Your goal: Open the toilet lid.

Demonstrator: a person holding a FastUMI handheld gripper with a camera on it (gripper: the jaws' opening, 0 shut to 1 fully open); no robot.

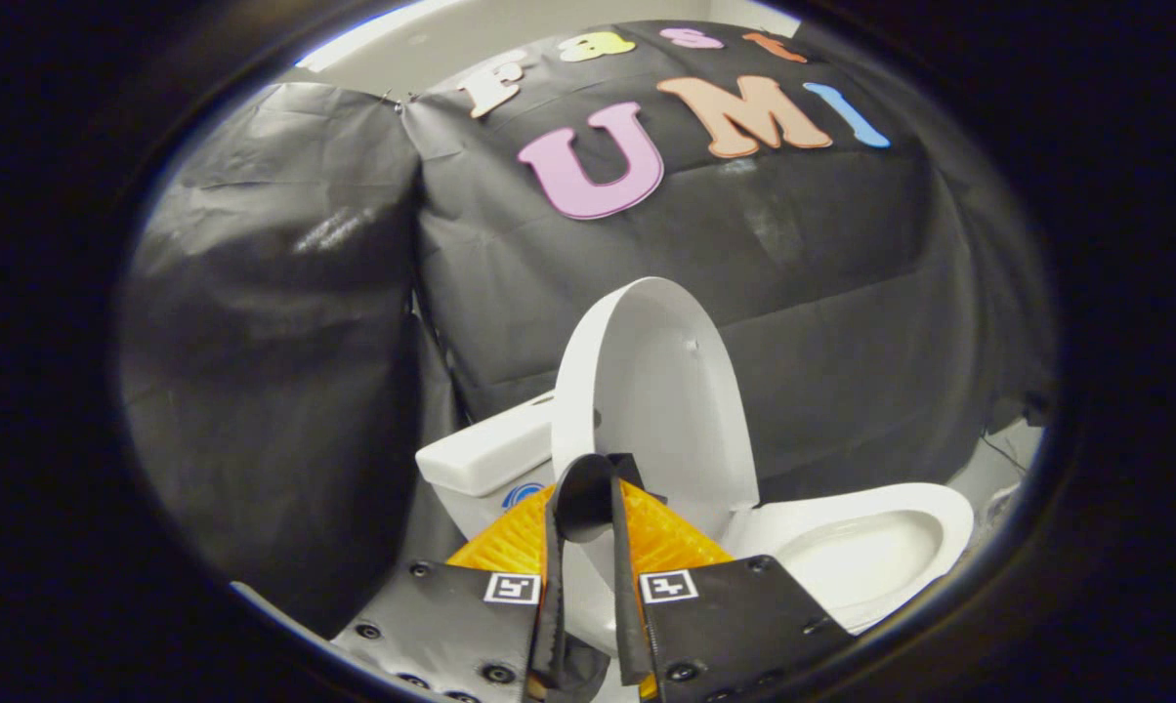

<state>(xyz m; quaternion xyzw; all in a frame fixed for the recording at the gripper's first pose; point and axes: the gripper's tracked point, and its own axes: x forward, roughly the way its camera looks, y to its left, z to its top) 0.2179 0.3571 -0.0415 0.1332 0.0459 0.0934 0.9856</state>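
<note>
Just ahead of the jaws: the toilet lid [651, 391] stands raised, close to upright; its inner face looks toward the camera and its lower edge runs down behind the fingertips.
Jaws: the gripper [588, 488] has its two fingers drawn nearly together, tips meeting at the lid's lower edge; whether both press on the lid I cannot tell, since the tips cover the contact.
Long axis of the lid: up and down, leaning slightly away toward the cistern [485, 454]; the hinge end is low, hidden behind the fingers.
Direction of the coming move: judged from the lean, the lid is all but open; what remains is a small push back toward the cistern, then letting go.
Beside the lid: the bowl and seat [861, 547] lie open on the lid's far side from the cistern, uncovered.
Behind: the black cloth wall [822, 293] hangs close behind the cistern; it may stop the lid early.
In the way: nothing visible between fingers and lid.
</note>
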